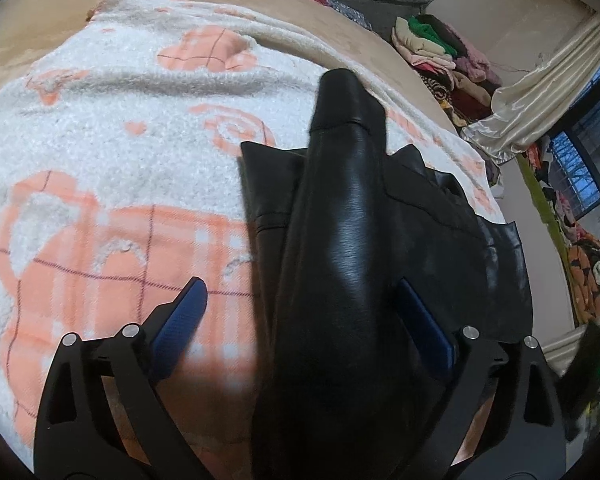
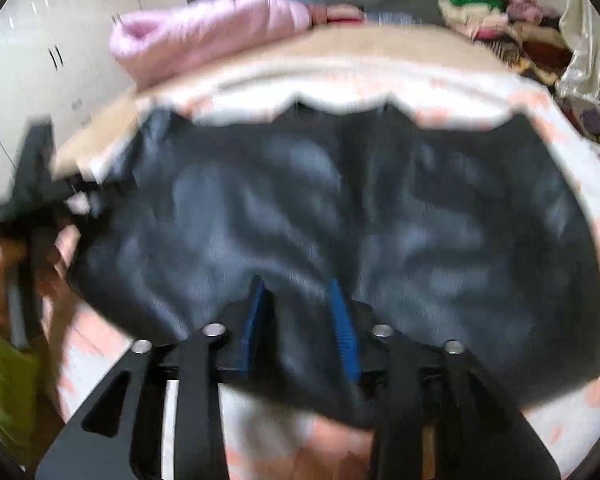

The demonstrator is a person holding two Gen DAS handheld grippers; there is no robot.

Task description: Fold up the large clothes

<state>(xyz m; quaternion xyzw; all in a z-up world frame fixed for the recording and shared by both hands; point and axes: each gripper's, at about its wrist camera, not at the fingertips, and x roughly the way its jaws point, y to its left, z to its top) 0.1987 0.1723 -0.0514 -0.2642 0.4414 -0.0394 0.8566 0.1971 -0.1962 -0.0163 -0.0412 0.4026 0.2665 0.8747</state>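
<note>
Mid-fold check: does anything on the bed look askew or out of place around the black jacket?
Yes. In the left wrist view the black jacket's sleeve lies folded across the body, between the open left tool's pads, untouched. The black jacket fills the blurred right view, bunched at the right tool. No visible damage.

Home bedroom. Bed (image 1: 28, 52) with tan sheet, fleecy white-and-peach blanket (image 1: 112, 152) spread on top, pink quilted duvet (image 2: 204, 28) bunched at the far end. Clothes piles (image 1: 440, 48) stacked along the wall, cream satin curtain (image 1: 540, 92) by a dark window (image 1: 588, 168), white wardrobe doors (image 2: 32, 64) on the other side.
</note>
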